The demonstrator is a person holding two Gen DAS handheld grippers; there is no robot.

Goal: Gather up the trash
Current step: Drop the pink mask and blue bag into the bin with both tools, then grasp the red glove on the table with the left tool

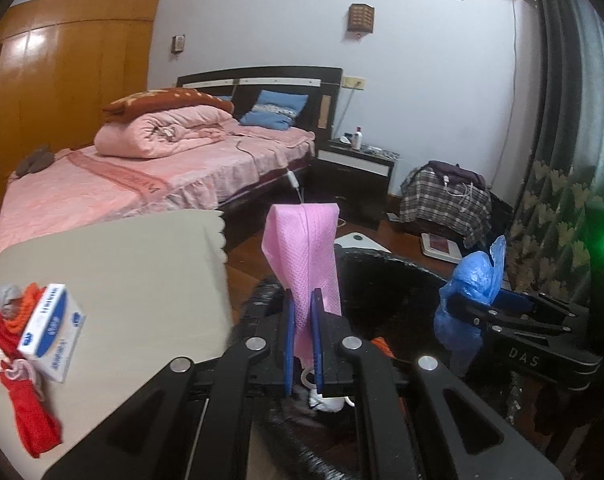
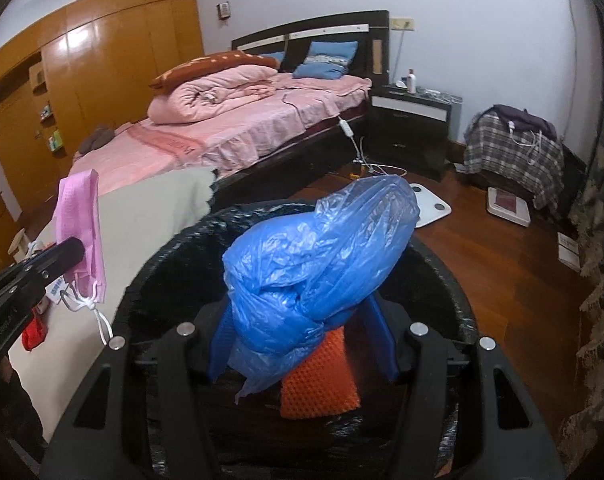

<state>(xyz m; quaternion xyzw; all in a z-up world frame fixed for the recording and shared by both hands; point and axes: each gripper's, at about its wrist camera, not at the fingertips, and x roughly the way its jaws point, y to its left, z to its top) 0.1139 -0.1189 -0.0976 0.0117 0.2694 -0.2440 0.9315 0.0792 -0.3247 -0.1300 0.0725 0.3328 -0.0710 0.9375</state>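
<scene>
My left gripper [image 1: 302,300] is shut on a pink face mask [image 1: 304,248] and holds it upright over the near rim of a black-lined trash bin [image 1: 382,268]. The mask also shows in the right wrist view [image 2: 82,224], white ear loops dangling. My right gripper [image 2: 302,312] is shut on a crumpled blue plastic bag [image 2: 318,256], held above the bin's opening [image 2: 442,272]. The bag also shows in the left wrist view [image 1: 470,292]. An orange textured piece [image 2: 322,376] lies inside the bin.
A beige-covered table [image 1: 122,280] at left holds a blue-and-white box [image 1: 52,332], red cloth [image 1: 26,400] and a grey wad [image 1: 6,296]. Beyond are a pink bed [image 1: 142,168], nightstand [image 1: 354,168], plaid-covered pile [image 1: 446,196], floor scales [image 2: 430,204] and curtain [image 1: 554,208].
</scene>
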